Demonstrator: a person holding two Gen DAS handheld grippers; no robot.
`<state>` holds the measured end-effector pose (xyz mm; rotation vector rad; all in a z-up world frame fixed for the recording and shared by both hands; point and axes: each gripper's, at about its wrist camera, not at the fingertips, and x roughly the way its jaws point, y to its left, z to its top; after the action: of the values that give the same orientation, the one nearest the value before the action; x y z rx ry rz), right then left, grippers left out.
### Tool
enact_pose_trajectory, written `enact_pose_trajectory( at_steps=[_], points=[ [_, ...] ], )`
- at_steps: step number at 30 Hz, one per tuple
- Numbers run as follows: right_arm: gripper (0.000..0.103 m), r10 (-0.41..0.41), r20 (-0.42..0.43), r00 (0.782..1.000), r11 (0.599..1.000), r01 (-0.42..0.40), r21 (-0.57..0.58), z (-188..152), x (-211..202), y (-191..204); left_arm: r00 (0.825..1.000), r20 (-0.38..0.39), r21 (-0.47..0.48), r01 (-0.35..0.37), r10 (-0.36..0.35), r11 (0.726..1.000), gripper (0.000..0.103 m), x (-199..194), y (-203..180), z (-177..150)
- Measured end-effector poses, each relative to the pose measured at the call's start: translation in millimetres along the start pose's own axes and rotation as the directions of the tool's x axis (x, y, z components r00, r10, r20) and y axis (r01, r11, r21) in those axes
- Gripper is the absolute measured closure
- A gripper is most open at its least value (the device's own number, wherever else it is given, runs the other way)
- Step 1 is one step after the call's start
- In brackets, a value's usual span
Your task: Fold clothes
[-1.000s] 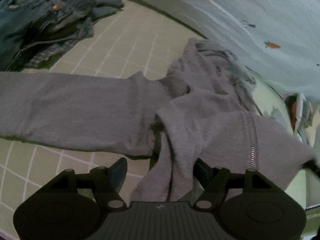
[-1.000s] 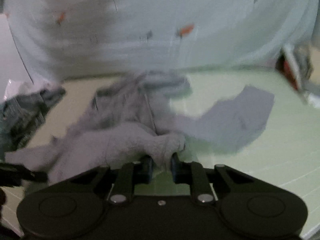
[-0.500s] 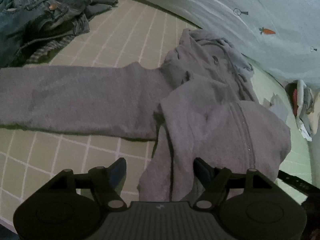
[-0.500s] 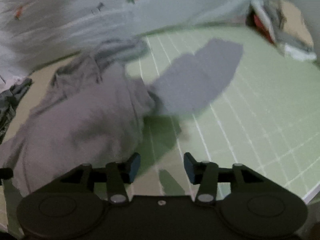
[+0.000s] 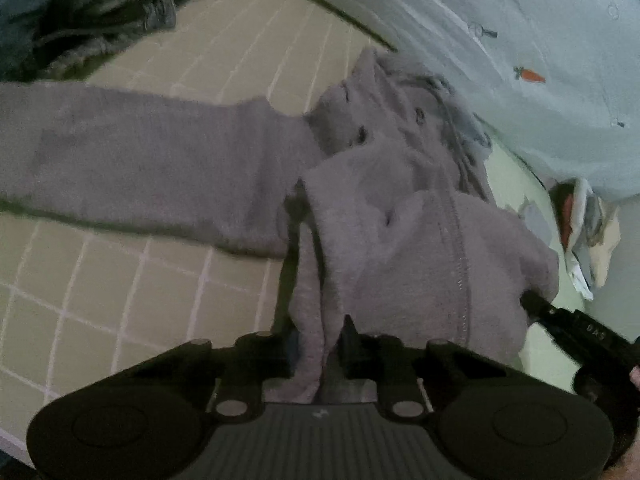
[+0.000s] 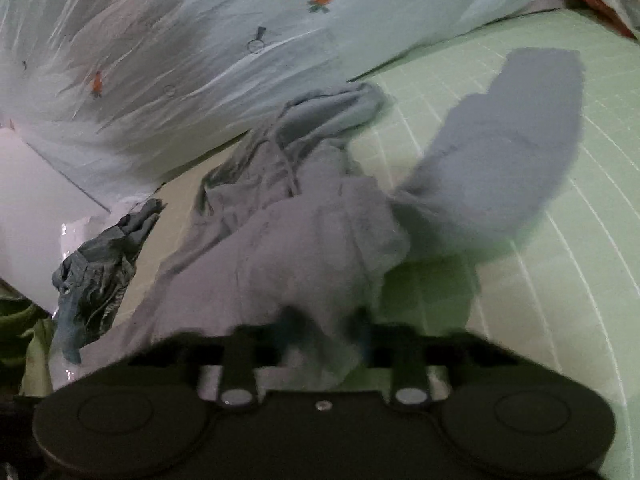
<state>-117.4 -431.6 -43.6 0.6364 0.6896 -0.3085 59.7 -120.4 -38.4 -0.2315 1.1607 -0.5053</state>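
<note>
The grey fleece zip-front hooded sweatshirt (image 5: 400,216) lay crumpled across the middle of the left wrist view, on a pale green bed sheet printed with a white grid (image 5: 120,288); one long sleeve (image 5: 140,160) stretched flat toward the left edge of the frame, while the body, hood and drawcords were heaped toward the centre and upper right. The left gripper (image 5: 316,344), at the bottom centre of its frame, had its jaws closed on a hanging fold of the sweatshirt's lower edge, the cloth pinched between them and trailing down past the fingers, probably so that the hem could be lifted and drawn straight. The right gripper (image 6: 320,324), at the bottom centre of its own view, was blurred by motion; grey fabric sat between its fingers, and the jaws looked drawn in on it, though the blur left it impossible to tell whether the grip had really closed. In that view the other sleeve (image 6: 504,160) lay spread toward the upper right of the frame. Holding two points along the same edge would let the person tension the garment and flatten it, which the bunched body plainly needed before any neat fold. A heap of blue denim jeans (image 5: 92,8) sat in the upper left of the left view, well apart, and a pale quilt with small carrot prints (image 6: 240,40) filled the top of the right view
</note>
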Motion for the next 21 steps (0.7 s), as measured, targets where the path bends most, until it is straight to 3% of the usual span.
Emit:
enact_pose_trajectory(
  at_steps=[2,6,9,11,14,17,21],
  points=[
    [0.092,-0.016,0.012,1.000,0.998,0.017,-0.055,14.9,1.9,14.6,1.000,0.021,0.000,-0.005,0.005,1.000,0.086,-0.7,-2.0,5.8],
    [0.092,0.003,0.063,0.998,0.992,0.005,-0.127,54.3,20.3,42.9,0.990,0.133,0.003,-0.054,0.053,0.999,0.086,-4.3,-8.4,48.5],
    [0.092,0.005,0.089,0.996,0.985,0.010,-0.174,80.4,45.9,62.5,0.980,0.167,0.006,-0.113,0.111,0.994,0.086,7.6,-12.2,78.2],
    [0.086,-0.015,0.062,0.998,0.985,0.026,-0.172,91.6,72.0,65.4,0.977,0.155,0.002,-0.149,0.147,0.989,0.084,22.7,-8.1,91.2],
    [0.070,-0.057,0.011,0.998,0.993,0.058,-0.105,96.2,100.4,54.0,0.981,0.123,-0.047,-0.143,0.148,0.989,0.077,36.7,3.9,96.8],
    [0.047,-0.047,0.022,0.999,0.998,0.048,-0.049,88.9,88.6,39.4,0.983,0.122,-0.075,-0.130,0.139,0.989,0.062,31.7,9.2,85.9],
    [0.035,-0.036,0.024,0.999,0.999,0.035,0.019,72.4,58.8,22.8,0.985,0.110,-0.121,-0.117,0.130,0.986,0.044,12.2,18.3,61.3]
  ],
)
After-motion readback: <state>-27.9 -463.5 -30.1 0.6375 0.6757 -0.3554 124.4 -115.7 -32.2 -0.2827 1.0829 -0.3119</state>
